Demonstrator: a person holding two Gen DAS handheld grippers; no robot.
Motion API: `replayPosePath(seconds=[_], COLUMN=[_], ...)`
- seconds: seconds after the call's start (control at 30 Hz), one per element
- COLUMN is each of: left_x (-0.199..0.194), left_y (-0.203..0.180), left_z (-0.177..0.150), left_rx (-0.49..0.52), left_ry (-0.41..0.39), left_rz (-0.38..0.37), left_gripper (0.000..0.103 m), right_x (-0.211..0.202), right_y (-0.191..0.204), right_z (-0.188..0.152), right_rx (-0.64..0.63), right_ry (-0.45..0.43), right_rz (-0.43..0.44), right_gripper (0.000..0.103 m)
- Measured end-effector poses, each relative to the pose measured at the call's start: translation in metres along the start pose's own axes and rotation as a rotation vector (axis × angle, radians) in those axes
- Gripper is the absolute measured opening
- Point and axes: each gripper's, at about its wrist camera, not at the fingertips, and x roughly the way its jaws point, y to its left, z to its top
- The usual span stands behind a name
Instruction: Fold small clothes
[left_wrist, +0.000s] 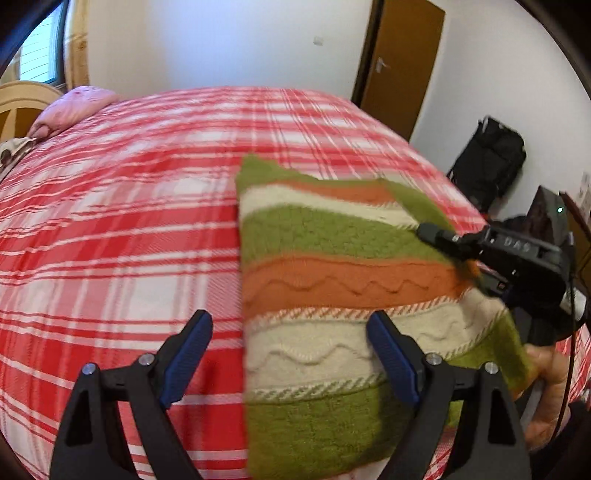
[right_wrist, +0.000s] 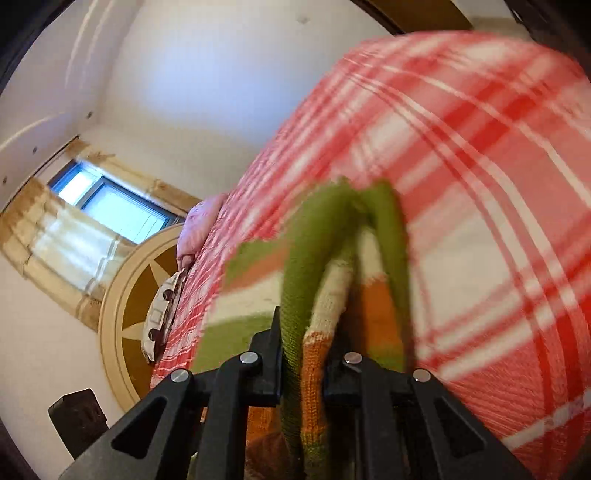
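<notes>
A knitted garment (left_wrist: 332, 277) with green, orange and cream stripes lies on the red-and-white plaid bed (left_wrist: 110, 221). Its right side is lifted off the bed. My left gripper (left_wrist: 288, 354) is open and empty, hovering just above the garment's near left part, with one blue-padded finger over the bedspread and the other over the knit. My right gripper (left_wrist: 428, 232) comes in from the right and is shut on the garment's right edge. In the right wrist view the gripper (right_wrist: 310, 332) pinches bunched folds of the garment (right_wrist: 314, 280), which hang in front of the bed (right_wrist: 480, 184).
A pink pillow (left_wrist: 70, 107) and a patterned pillow lie at the head of the bed by a round wooden headboard (right_wrist: 125, 306). A brown door (left_wrist: 402, 62) and a black bag (left_wrist: 487, 166) stand to the right of the bed. A window (right_wrist: 110, 210) is behind the headboard.
</notes>
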Motion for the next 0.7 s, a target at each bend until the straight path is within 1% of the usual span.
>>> replayPosePath(seconds=[0.07, 0.2, 0.27, 0.37, 0.43, 0.5, 0.6, 0.7], left_x=[0.005, 0.007, 0.007, 0.01, 0.011, 0.011, 0.016, 0.021], left_y=[-0.005, -0.005, -0.007, -0.009, -0.014, -0.018, -0.024, -0.026], left_z=[-0.004, -0.004, -0.004, -0.003, -0.002, -0.002, -0.003, -0.004], left_rx=[0.012, 0.023, 0.022, 0.02, 0.035, 0.056, 0.085, 0.081], left_ry=[0.011, 0.012, 0.018, 0.039, 0.044, 0.033, 0.038, 0.054], left_rz=[0.006, 0.019, 0.022, 0.03, 0.049, 0.077, 0.119, 0.126], left_gripper=[0.089, 0.089, 0.089, 0.09, 0.09, 0.093, 0.096, 0.097], right_x=[0.002, 0.01, 0.016, 0.024, 0.03, 0.036, 0.031, 0.028], right_y=[0.0, 0.012, 0.027, 0.043, 0.044, 0.032, 0.013, 0.018], right_z=[0.0, 0.004, 0.011, 0.02, 0.022, 0.024, 0.029, 0.027], right_rx=[-0.003, -0.07, -0.145, -0.229, -0.243, -0.237, -0.163, -0.195], right_ry=[0.001, 0.016, 0.017, 0.011, 0.014, 0.037, 0.038, 0.039], right_rz=[0.003, -0.058, -0.115, -0.15, -0.156, -0.18, -0.127, -0.155], right_gripper=[0.013, 0.013, 0.013, 0.013, 0.013, 0.013, 0.013, 0.014])
